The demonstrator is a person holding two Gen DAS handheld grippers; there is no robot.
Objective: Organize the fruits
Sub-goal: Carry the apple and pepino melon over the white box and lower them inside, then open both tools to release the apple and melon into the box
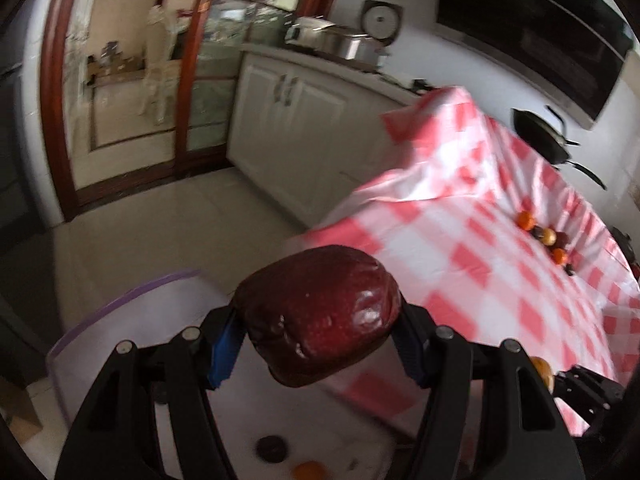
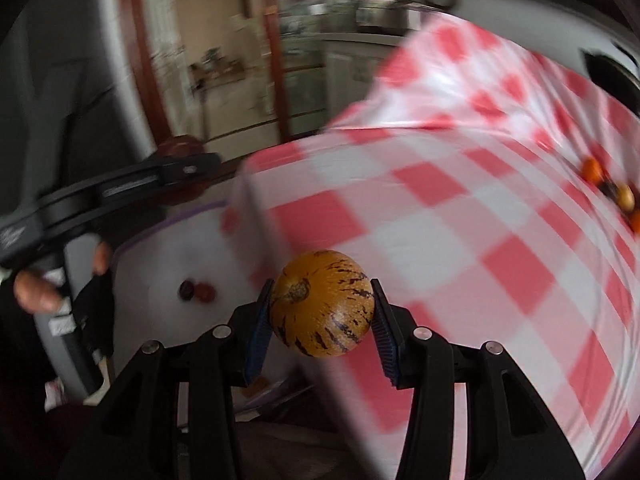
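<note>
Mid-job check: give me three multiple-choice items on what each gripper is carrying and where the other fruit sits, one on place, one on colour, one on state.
1. Where does the cluster of small loose fruits lie?
A. On the checked tablecloth
B. On the floor
C. On the kitchen counter

2. What colour is the fruit in the right gripper?
A. Green all over
B. Yellow-orange with dark purple streaks
C. Plain white

3. What is the state of the left gripper?
A. Open and empty
B. Shut on nothing
C. Shut on a dark red fruit

Answers: 1 A, the fruits sit near the far right of the pink-and-white cloth. 2 B, the streaked fruit shows between the blue pads. 3 C, the dark red fruit is pressed between the jaws.
</note>
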